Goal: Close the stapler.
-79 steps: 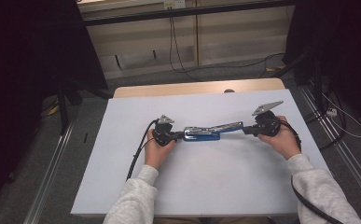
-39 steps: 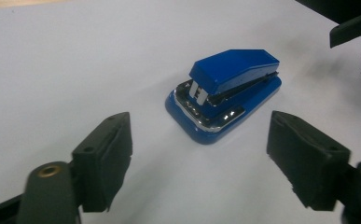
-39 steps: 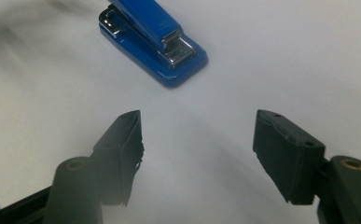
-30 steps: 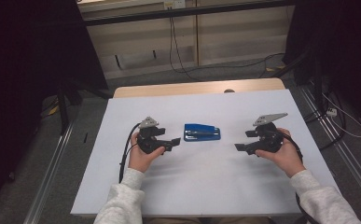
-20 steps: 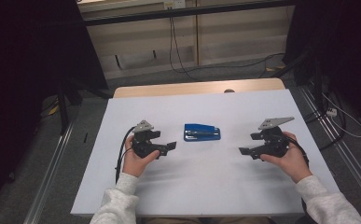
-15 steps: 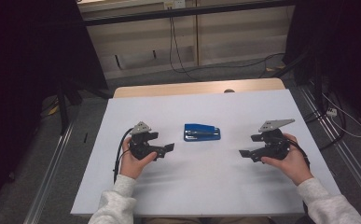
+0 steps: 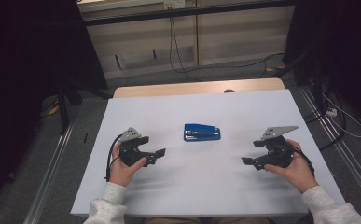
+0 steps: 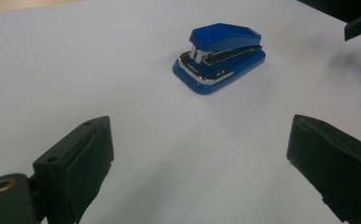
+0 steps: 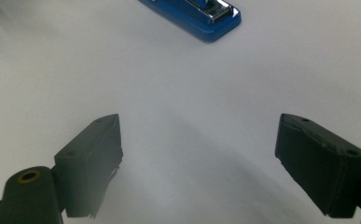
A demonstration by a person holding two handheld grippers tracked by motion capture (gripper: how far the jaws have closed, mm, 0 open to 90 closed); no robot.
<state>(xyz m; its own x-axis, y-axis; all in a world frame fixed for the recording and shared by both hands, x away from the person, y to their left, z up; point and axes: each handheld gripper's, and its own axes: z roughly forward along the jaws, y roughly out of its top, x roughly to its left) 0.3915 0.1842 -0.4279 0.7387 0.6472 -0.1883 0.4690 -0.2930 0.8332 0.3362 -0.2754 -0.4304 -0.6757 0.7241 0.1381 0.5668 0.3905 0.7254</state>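
Lying closed and flat near the middle of the white desk point(image 7: 136, 196), the blue stapler point(image 7: 202, 132) rests untouched, its long side running across the person's view. The left gripper point(image 7: 158, 152) sits to its left and a little nearer the person, jaws spread wide and holding nothing; in the left gripper view the stapler point(image 8: 219, 56) stands ahead between the two black jaws, well apart from them. The right gripper point(image 7: 246, 161) hovers on the other side, also nearer the person, jaws wide and empty, with the stapler's end point(image 9: 201, 16) at the top of its own view. Both point inward toward the stapler. By the look of it, this is a pause with the stapler set down. Any next grasp would call for bringing one gripper forward, straddling the narrow body, then closing squarely so the smooth casing does not slip.
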